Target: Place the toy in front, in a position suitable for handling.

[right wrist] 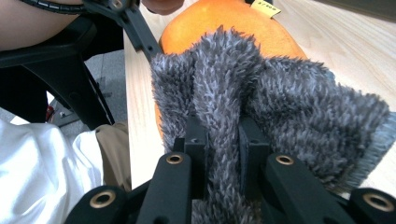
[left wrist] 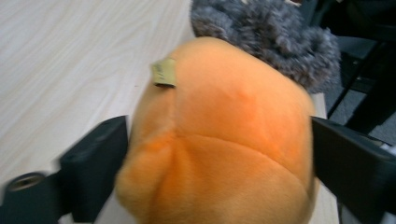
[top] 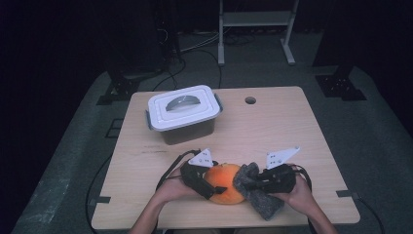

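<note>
1. Orange plush ball [top: 224, 184] on the wooden bench [top: 272, 126], near its front edge, well in front of the white lidded box [top: 182, 111].
2. Left claw [left wrist: 219, 154] wide apart, one jaw at either flank of the orange plush ball; whether the pads press the plush, cannot tell from the blurred left gripper view.
3. Small yellow tag [left wrist: 164, 72] sewn on top of the orange plush ball.
4. Grey furry cloth [top: 258, 192] touching the right side of the orange plush ball, draped toward the bench edge.
5. Right claw [right wrist: 223, 140] pinched tight on a fold of the grey furry cloth, just beside the orange plush ball.
</note>
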A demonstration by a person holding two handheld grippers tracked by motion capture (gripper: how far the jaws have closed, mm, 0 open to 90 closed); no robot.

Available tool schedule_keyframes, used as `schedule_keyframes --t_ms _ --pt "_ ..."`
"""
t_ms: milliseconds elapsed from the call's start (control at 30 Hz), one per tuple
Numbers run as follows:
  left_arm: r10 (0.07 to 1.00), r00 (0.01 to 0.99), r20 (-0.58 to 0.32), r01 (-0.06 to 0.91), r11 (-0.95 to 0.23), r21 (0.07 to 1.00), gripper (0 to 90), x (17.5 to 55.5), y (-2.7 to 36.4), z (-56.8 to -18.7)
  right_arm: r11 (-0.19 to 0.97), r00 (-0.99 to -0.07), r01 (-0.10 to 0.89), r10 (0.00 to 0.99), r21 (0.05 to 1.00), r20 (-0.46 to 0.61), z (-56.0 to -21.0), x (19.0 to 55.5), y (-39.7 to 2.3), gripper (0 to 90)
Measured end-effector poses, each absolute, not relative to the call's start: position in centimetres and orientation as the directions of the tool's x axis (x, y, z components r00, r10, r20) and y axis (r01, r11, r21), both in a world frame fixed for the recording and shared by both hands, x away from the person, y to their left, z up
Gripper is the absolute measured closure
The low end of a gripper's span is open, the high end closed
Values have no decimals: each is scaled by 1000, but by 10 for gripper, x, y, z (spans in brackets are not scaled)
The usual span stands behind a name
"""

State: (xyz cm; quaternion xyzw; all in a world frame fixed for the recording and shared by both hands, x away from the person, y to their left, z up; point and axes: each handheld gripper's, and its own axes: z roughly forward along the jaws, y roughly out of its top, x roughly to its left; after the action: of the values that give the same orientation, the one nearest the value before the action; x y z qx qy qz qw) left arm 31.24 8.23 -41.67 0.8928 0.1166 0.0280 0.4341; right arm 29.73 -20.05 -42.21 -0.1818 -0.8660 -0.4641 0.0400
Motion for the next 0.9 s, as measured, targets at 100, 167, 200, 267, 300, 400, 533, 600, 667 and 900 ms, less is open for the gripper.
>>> schedule_keyframes --t_ms 100,167,200,267,300,400,533,600,667,900 --pt "232 973 15 128 -591 796 295 308 84 -413 494 -929 352 290 795 231 -416 298 -202 773" --pt "244 968 63 91 -571 816 345 306 87 -410 462 -925 349 310 815 220 -410 299 -204 776" --pt "258 961 104 62 -563 824 358 305 87 -409 446 -924 343 318 827 212 -408 299 -204 777" --pt "266 957 117 50 -548 835 359 303 85 -409 396 -918 339 339 853 208 -401 300 -204 776" --pt "263 958 115 51 -549 834 356 304 84 -410 392 -916 338 347 856 202 -399 301 -203 777" --pt "260 960 108 59 -562 825 343 305 84 -415 409 -909 350 367 843 199 -404 304 -199 777" --pt "239 967 92 67 -584 809 326 308 91 -418 418 -904 369 368 830 217 -412 307 -200 776" --pt "235 968 87 69 -584 809 312 308 92 -418 421 -901 378 372 825 223 -414 307 -201 776" --pt "204 975 92 52 -607 793 301 308 99 -420 437 -896 397 373 807 240 -422 308 -204 772" --pt "178 979 95 37 -624 781 275 306 99 -419 395 -884 402 403 826 238 -415 309 -208 772"
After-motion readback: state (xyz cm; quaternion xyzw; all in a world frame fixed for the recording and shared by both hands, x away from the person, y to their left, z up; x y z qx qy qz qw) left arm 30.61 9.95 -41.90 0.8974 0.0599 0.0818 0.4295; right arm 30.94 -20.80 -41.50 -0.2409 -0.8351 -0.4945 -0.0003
